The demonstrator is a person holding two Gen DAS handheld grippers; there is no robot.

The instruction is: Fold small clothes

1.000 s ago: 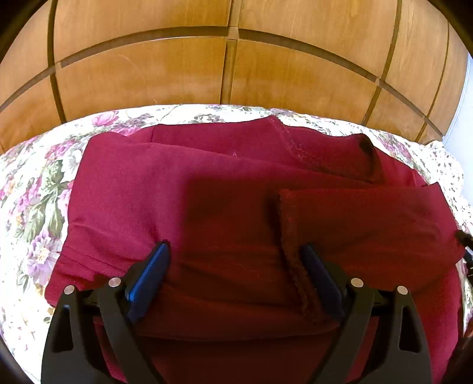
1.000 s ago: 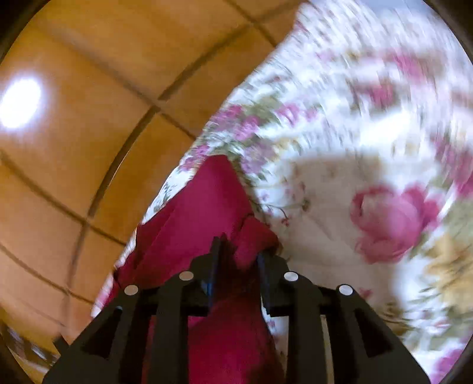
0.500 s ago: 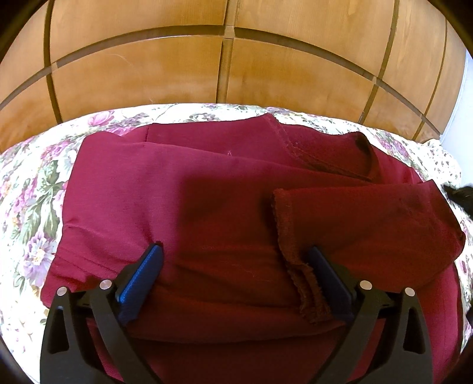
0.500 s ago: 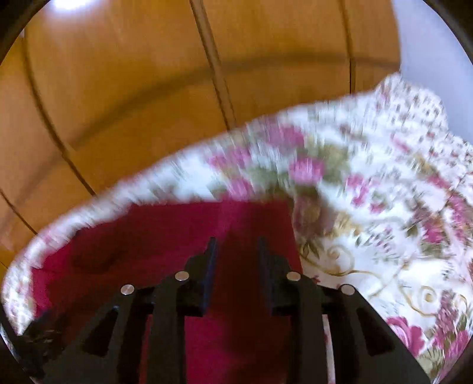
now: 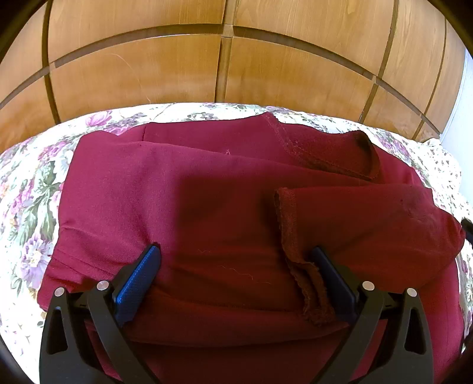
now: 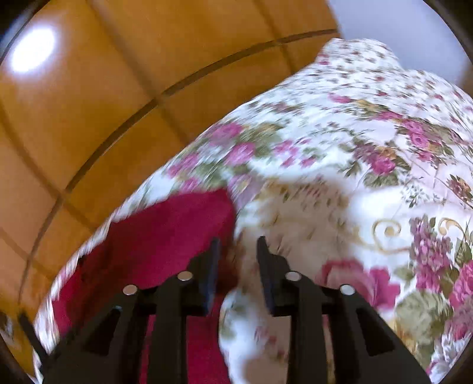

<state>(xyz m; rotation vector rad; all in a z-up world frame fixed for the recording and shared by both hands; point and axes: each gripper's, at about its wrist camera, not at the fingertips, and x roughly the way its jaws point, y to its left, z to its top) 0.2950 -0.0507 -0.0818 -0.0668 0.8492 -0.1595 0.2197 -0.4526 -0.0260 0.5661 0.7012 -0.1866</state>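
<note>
A dark red shirt point(image 5: 183, 206) lies on the floral bedcover point(image 5: 32, 206), its left side folded in and its right sleeve point(image 5: 369, 224) folded across the body. My left gripper point(image 5: 236, 257) is open wide just above the shirt's near part, its right finger by the sleeve's cuff. In the blurred right wrist view the shirt's edge point(image 6: 165, 230) lies to the left. My right gripper point(image 6: 238, 245) is slightly open and empty, over the bedcover point(image 6: 369, 141) right beside that edge.
A wooden panelled wardrobe point(image 5: 224, 59) stands right behind the bed. Floral bedcover extends to the right of the shirt. A pale wall point(image 6: 399, 20) shows at the far right.
My right gripper has let go of the sleeve, opened a little and moved off to the right of the shirt. The sleeve now lies across the body. My left gripper stayed almost still.
</note>
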